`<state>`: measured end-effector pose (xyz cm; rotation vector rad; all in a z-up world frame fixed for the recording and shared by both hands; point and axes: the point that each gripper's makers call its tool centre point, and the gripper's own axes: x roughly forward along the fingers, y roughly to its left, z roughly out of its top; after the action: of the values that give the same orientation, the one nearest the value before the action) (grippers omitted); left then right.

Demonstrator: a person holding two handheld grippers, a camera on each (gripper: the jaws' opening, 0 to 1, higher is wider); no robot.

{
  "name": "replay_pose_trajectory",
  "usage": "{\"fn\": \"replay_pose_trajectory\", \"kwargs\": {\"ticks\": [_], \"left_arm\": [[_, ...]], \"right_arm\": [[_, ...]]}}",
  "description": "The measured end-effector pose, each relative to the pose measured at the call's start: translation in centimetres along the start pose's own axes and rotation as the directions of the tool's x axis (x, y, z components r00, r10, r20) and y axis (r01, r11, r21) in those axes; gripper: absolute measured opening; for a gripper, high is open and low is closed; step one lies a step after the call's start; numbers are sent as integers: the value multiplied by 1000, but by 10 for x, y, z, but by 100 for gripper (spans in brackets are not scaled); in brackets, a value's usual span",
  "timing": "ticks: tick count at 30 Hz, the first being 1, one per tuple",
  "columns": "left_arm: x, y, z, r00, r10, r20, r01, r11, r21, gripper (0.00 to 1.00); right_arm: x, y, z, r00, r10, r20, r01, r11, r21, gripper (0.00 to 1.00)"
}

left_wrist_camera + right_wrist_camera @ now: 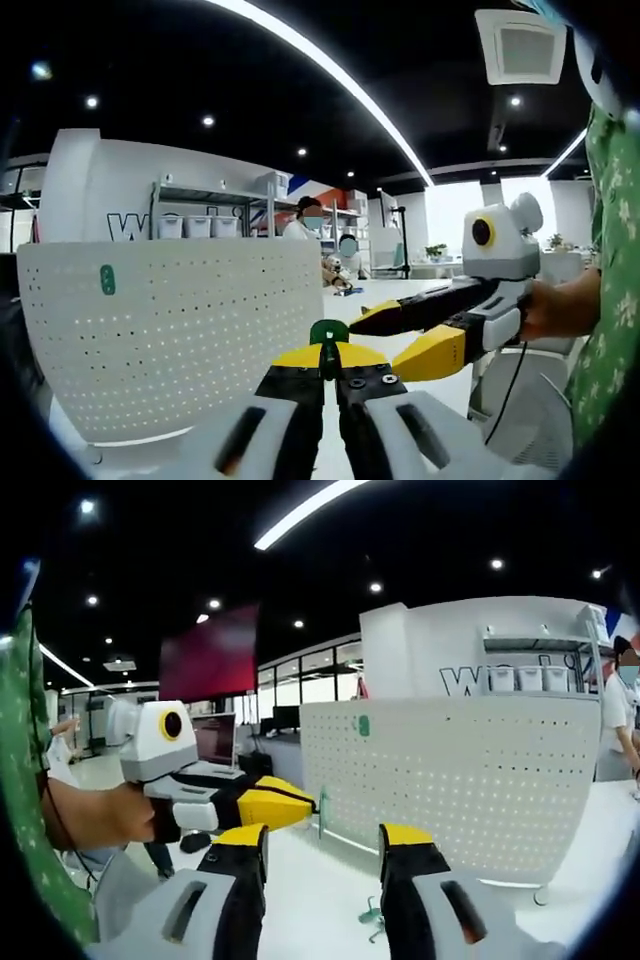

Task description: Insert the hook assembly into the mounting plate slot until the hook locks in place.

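The white perforated mounting plate (pixel 170 330) stands upright on the table, with one green hook (pixel 107 279) fixed near its top left. My left gripper (pixel 328 362) is shut on a second green hook (pixel 328 333), held in the air right of the plate. My right gripper (pixel 405 335) comes in from the right with its jaws apart, close beside that hook. In the right gripper view, my right gripper (pixel 325 842) is open with nothing between its jaws. It faces the plate (pixel 450 780) and its mounted hook (pixel 363 724). The left gripper (pixel 275 805) reaches in from the left.
A small green part (pixel 372 915) lies on the white table (pixel 320 890) in front of the plate. A person's hand (pixel 550 305) holds the right gripper. Shelving with white bins (pixel 200 225) and other people stand behind the plate.
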<state>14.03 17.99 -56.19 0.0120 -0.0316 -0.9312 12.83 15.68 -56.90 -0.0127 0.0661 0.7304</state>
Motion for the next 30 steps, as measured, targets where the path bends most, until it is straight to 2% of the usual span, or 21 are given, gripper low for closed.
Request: {"fn": "replay_pose_trajectory", "kwargs": {"ticks": [10, 12, 19, 30], "left_arm": [[-1, 4, 0, 1000, 24, -4, -24, 1000, -6, 2], [-1, 5, 0, 1000, 28, -4, -28, 1000, -5, 2], [1, 9, 0, 999, 46, -5, -46, 999, -8, 2], [1, 17, -2, 996, 88, -13, -88, 996, -15, 2]], "right_arm": [[0, -5, 0, 1000, -25, 14, 25, 1000, -7, 77], [0, -6, 3, 999, -33, 27, 33, 999, -2, 85], [-2, -16, 4, 996, -76, 47, 76, 997, 6, 100], [-5, -20, 7, 994, -96, 61, 96, 995, 5, 100]]}}
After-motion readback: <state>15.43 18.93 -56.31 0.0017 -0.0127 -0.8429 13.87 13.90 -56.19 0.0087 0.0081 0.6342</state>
